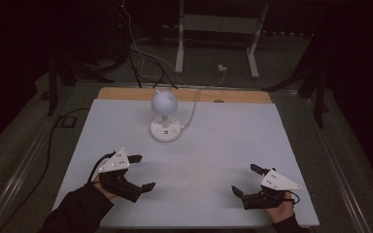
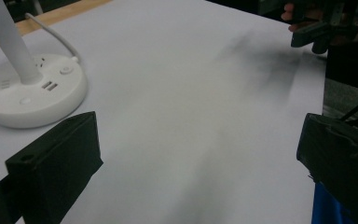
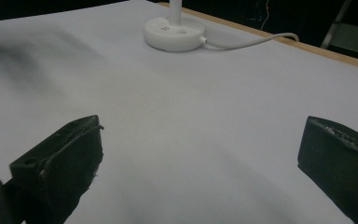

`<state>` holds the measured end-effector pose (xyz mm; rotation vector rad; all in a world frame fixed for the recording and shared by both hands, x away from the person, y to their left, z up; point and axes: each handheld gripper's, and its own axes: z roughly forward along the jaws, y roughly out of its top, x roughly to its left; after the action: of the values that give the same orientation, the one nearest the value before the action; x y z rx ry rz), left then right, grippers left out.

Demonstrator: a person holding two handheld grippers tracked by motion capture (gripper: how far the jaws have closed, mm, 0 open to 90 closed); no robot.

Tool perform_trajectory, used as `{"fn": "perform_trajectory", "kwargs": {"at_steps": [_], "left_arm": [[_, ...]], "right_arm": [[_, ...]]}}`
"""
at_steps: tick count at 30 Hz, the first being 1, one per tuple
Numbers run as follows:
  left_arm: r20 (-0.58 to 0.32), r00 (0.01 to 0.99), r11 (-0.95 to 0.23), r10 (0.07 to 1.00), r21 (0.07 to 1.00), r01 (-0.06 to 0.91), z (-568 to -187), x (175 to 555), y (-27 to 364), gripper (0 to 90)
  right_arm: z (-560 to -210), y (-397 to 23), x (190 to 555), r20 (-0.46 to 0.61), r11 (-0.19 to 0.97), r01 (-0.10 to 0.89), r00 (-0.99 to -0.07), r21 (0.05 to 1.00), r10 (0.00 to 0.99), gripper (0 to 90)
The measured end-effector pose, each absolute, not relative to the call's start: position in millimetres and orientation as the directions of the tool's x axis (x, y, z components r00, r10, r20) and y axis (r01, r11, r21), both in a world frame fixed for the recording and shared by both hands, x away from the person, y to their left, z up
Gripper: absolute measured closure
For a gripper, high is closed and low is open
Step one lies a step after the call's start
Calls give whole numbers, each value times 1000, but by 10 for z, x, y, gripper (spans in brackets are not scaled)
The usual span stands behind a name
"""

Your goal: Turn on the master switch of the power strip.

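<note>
A small white desk lamp (image 1: 165,116) with a round domed head and disc base stands at the far middle of the smooth pale tabletop (image 1: 223,145), well apart from both released, empty tongs, left (image 1: 143,172) and right (image 1: 243,179).

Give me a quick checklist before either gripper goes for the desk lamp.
1. Left gripper open, nothing between its jaws: ok.
2. Right gripper open, nothing held: ok.
3. Desk lamp upright on its round base: ok.
4. White sheet bare between grippers and lamp: ok.
5. Lamp cable trails away toward the far table edge, off the approach: ok.
6. Lamp on or off: cannot tell.
</note>
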<state>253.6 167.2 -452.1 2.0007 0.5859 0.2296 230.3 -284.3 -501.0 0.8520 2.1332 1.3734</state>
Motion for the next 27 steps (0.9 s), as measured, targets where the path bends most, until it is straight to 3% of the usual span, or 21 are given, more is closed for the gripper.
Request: {"fn": "perform_trajectory", "kwargs": {"at_steps": [27], "left_arm": [[-93, 856, -384, 508, 866, 322, -4436, 2849, 1308, 2]], "right_arm": [[-4989, -2840, 2289, -48, 299, 234, -708, 925, 705, 0]]}}
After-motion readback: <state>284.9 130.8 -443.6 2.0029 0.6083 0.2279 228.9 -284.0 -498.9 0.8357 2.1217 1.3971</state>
